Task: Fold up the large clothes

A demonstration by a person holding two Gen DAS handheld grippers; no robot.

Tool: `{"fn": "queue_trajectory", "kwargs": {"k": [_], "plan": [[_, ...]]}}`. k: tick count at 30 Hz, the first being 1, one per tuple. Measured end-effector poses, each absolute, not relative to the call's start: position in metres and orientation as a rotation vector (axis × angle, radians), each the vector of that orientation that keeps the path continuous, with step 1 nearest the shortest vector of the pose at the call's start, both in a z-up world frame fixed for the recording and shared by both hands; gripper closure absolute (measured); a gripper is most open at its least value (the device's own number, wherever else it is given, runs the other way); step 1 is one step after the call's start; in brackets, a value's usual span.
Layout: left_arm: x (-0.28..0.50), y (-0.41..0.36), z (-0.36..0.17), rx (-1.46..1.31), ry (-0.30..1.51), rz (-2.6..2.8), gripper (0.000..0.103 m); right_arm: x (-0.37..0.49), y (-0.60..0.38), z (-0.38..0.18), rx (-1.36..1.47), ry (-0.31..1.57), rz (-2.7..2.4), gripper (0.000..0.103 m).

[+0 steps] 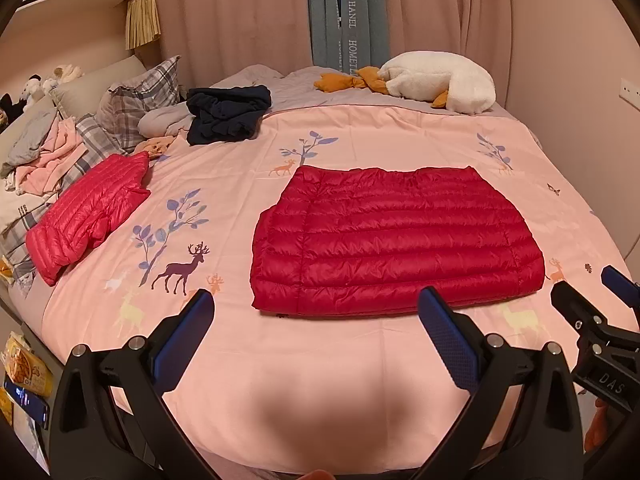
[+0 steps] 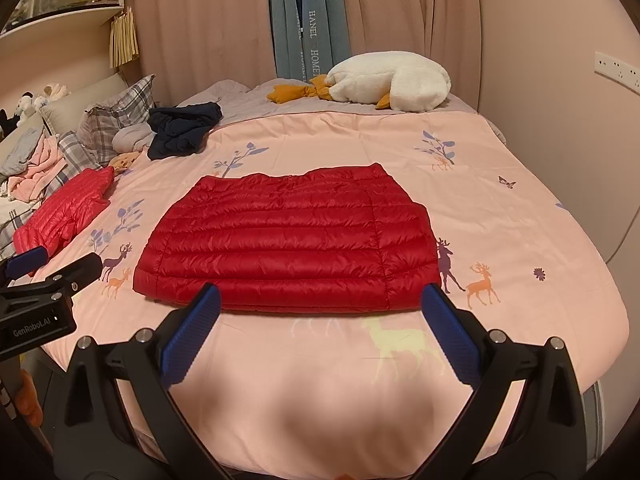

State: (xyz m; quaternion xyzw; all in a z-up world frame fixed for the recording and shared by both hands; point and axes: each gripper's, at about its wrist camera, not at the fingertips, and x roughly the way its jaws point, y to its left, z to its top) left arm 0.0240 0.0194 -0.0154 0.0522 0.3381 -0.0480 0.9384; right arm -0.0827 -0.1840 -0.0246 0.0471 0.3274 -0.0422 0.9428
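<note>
While the left gripper [image 1: 316,312] hovers with fingers spread wide and empty, the folded red down jacket [image 1: 396,240] lies flat just ahead on the pink bedspread [image 1: 360,140]. From the right wrist, the right gripper [image 2: 320,306] also gapes empty above the jacket's near edge; curtains [image 2: 200,20] hang behind.

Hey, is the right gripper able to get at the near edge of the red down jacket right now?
Probably yes. The right gripper hangs open just short of the red down jacket, with only bare pink duvet between them.
</note>
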Motion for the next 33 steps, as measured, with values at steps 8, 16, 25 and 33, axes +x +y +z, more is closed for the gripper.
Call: {"fn": "queue_trajectory", "kwargs": {"k": [8,16,25,33], "plan": [[0.0234,0.0179,-0.0153,0.109,0.692,-0.098,0.001,-0.0807,-0.1838,-0.0271,0.096,0.674,-0.084,0.002],[0.023,0.0174,-0.0158,0.111,0.691,-0.098,0.001,-0.0804,-0.1837,-0.0274,0.094,0.674,-0.086,0.002],[0.0221,0.0166,-0.0149,0.116,0.691,-0.104,0.001,-0.0824,-0.1832,-0.0288,0.098,0.673,-0.081,0.002],[0.0233,0.0172,-0.0158,0.114,0.697,-0.096,0.001,-0.0825,-0.1841,-0.0298,0.101,0.672,-0.08,0.002]]}}
